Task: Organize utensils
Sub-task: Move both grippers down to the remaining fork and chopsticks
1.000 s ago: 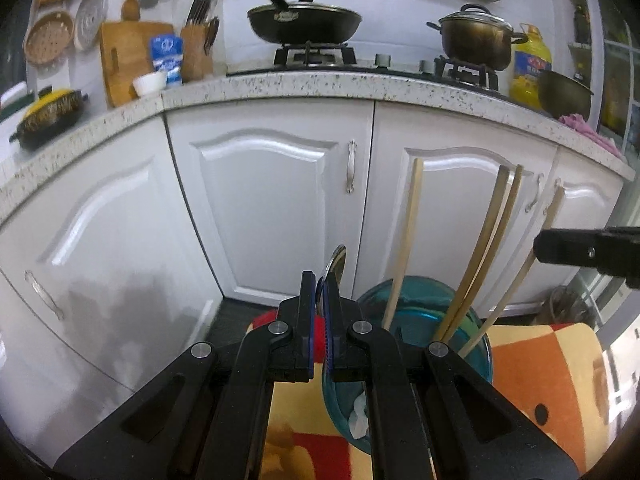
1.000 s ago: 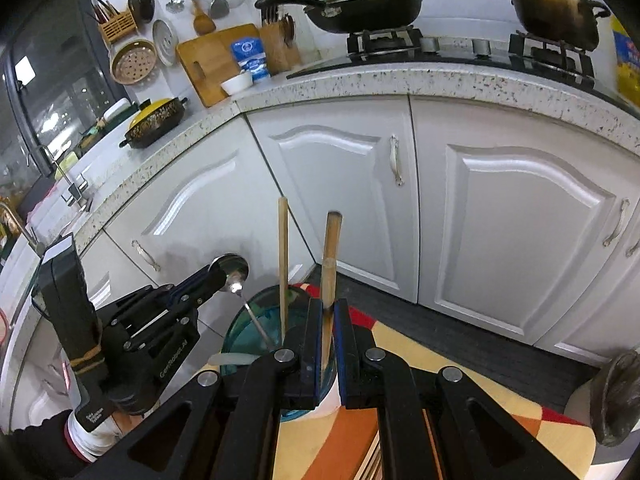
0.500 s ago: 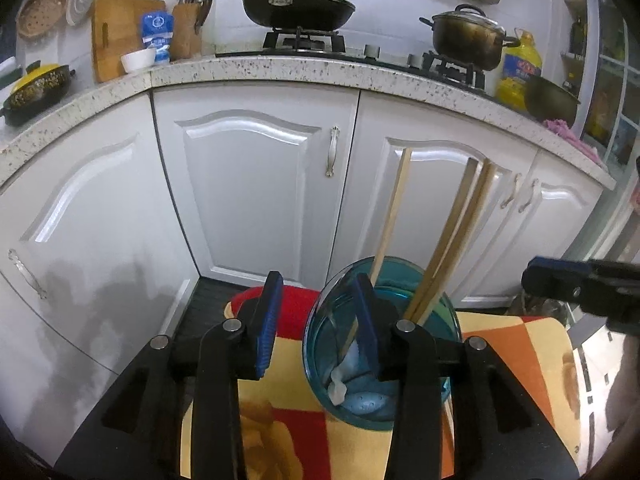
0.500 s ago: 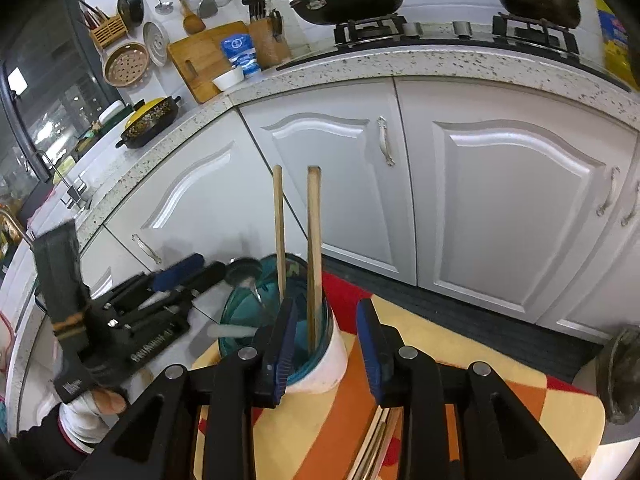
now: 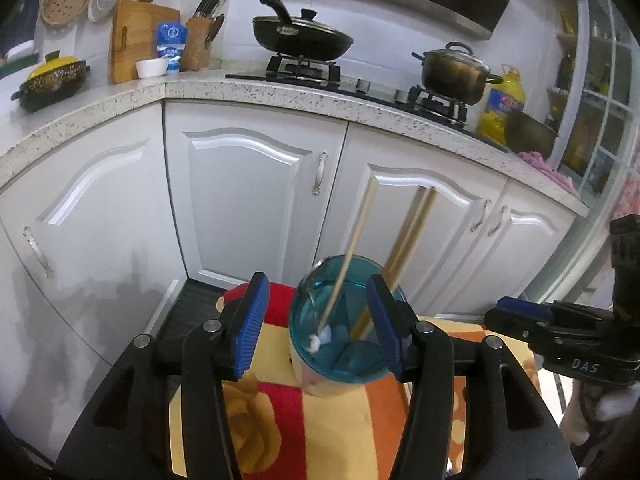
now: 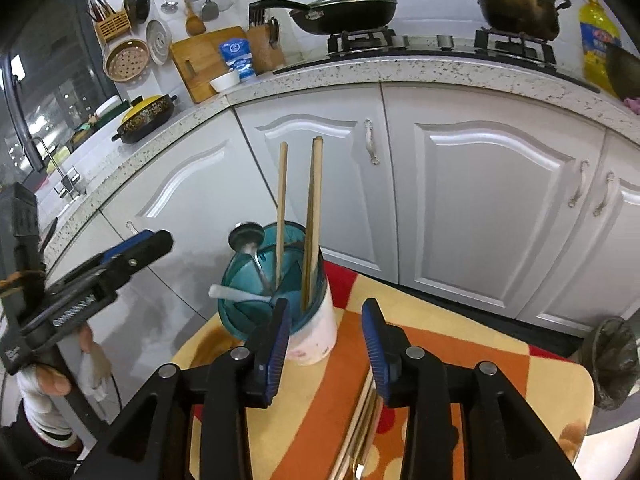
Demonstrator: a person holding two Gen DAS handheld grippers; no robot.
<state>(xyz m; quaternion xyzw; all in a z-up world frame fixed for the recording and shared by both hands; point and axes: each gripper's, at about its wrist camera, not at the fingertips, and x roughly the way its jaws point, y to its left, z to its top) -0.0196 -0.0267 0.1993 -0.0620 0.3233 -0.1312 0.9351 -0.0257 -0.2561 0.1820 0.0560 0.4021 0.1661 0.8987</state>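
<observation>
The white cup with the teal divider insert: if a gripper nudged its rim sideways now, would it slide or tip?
The white cup with the teal divider insert looks apt to tip rather than slide: it is tall and narrow. The long wooden chopsticks rise well above its rim, probably raising the load. The orange-and-yellow patterned cloth under it probably grips the base, which would favour tipping.

chopstick tips hidden inside holder, loose utensils behind right claw
</observation>
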